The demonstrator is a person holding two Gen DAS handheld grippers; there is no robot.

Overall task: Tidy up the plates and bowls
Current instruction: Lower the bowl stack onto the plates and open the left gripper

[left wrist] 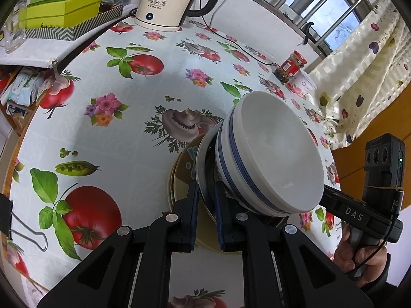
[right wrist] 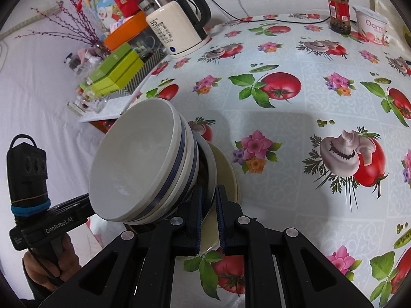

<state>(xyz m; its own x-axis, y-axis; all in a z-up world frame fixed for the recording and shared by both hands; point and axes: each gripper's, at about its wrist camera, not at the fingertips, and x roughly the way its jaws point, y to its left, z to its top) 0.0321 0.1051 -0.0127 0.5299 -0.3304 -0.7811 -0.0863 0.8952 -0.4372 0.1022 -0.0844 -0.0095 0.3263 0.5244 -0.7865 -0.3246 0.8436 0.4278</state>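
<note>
A stack of dishes hangs between my two grippers above the table. On top are nested white bowls with blue bands (left wrist: 272,159) (right wrist: 143,166). Under them lie a white plate (left wrist: 201,172) (right wrist: 212,164) and a cream plate with a brown and blue pattern (left wrist: 183,177) (right wrist: 227,169). My left gripper (left wrist: 206,195) is shut on the plates' rim at one side. My right gripper (right wrist: 209,200) is shut on the rim at the opposite side. In each wrist view the other gripper reaches in under the bowls, held by a hand (left wrist: 354,254) (right wrist: 48,264).
The table (left wrist: 143,59) (right wrist: 295,118) wears a cloth printed with tomatoes, mushrooms and flowers. At its far side stand a cream kettle (left wrist: 168,2) (right wrist: 174,30), green boxes (left wrist: 64,5) (right wrist: 115,69), a red-lidded jar (left wrist: 291,66) (right wrist: 339,7) and a yogurt tub (left wrist: 305,84) (right wrist: 372,25). A curtain (left wrist: 359,71) hangs at the right.
</note>
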